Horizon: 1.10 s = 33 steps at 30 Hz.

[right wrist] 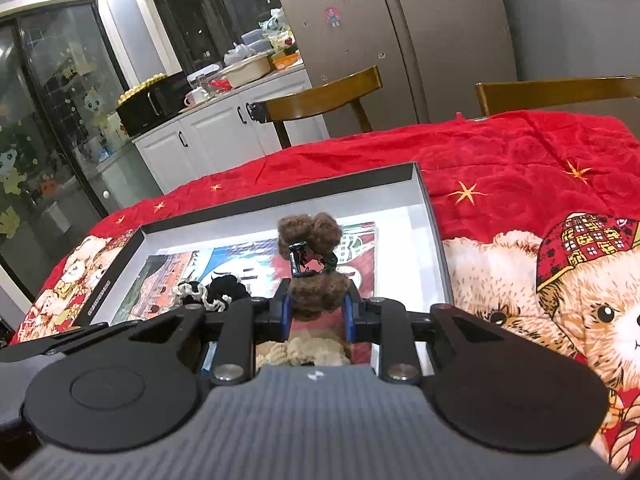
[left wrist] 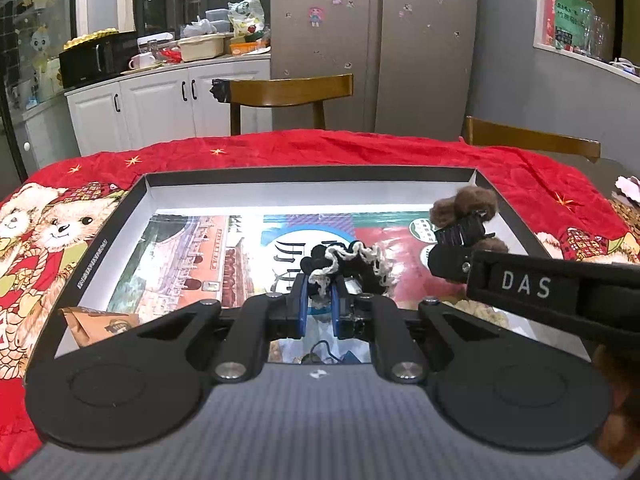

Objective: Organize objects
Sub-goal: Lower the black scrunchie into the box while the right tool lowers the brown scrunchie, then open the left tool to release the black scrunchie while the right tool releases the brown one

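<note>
A red bear-print cloth (right wrist: 520,168) is lying under the shallow box (left wrist: 304,178). Over the box, the left gripper (left wrist: 320,296) is clamping a black-and-cream scrunchie (left wrist: 344,260), and to its right the right gripper (right wrist: 316,304) is pinching a fuzzy brown hair claw (right wrist: 310,236).

Dim indoor light; glare bleaches the shallow black cardboard tray's white floor (left wrist: 208,200). Fisheye bends edges; both views slightly soft.

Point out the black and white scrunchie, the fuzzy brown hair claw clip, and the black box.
black and white scrunchie (left wrist: 352,258), left wrist view, on its ruffled white edge.
fuzzy brown hair claw clip (right wrist: 310,232), right wrist view, on its upper brown puff.
black box (left wrist: 308,173), left wrist view, on its far rim.
</note>
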{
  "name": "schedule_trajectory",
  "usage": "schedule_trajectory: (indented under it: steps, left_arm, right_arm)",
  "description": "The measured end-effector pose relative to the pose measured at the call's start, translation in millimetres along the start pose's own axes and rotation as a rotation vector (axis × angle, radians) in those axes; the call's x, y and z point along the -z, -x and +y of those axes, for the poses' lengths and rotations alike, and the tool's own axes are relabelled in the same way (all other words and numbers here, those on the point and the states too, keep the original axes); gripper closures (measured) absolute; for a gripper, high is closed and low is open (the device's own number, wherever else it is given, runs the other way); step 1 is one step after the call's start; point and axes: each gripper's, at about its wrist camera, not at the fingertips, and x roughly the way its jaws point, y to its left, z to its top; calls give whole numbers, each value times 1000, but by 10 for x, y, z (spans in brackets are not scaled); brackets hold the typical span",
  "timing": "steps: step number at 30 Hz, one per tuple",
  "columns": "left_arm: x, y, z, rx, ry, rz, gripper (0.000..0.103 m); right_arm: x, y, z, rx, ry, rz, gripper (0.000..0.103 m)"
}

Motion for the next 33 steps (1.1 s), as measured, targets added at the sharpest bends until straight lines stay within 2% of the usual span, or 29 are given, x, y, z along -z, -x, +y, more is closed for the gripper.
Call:
schedule_trajectory:
  steps: [5,9,12,13,16,17,18,19,21,25,29,33]
  left_arm:
    - [-53,3,35,33,-9,33,89]
    - [-113,-12,114,125,-22,80,88]
    - [-123,-48,155,125,-7,108,86]
    - [-129,-63,165,126,-5,124,84]
    - [-167,-59,180,129,-29,141,61]
    - [-189,-41,184,127,-54,139,58]
    - [-200,5,181,123,-76,125,52]
    - [-224,54,198,119,-91,106,47]
    - [-274,134,255,123,-98,79,44]
    - [-410,324,435,143,-49,23,37]
    - [-545,594,603,139,-1,-39,37]
    - [-683,1040,758,118,29,-145,37]
  right_arm:
    - [-12,-19,-10,-8,-8,13,75]
    - [-17,-35,-29,-21,-23,28,74]
    - [-9,-50,-16,-25,-25,35,74]
    - [-4,-54,-15,-26,-26,36,73]
    - [-9,-50,-10,-31,-24,34,69]
    - [-16,-38,-8,-35,-20,30,65]
    - [-31,-24,-7,-38,-16,25,51]
    - [-46,4,-12,-43,-17,13,46]
    - [-81,71,-31,-63,-30,-11,41]
    - [-177,200,-80,-94,-69,-47,37]
    - [-251,341,-63,-116,-90,-77,35]
    - [-331,582,63,-144,-42,-140,30]
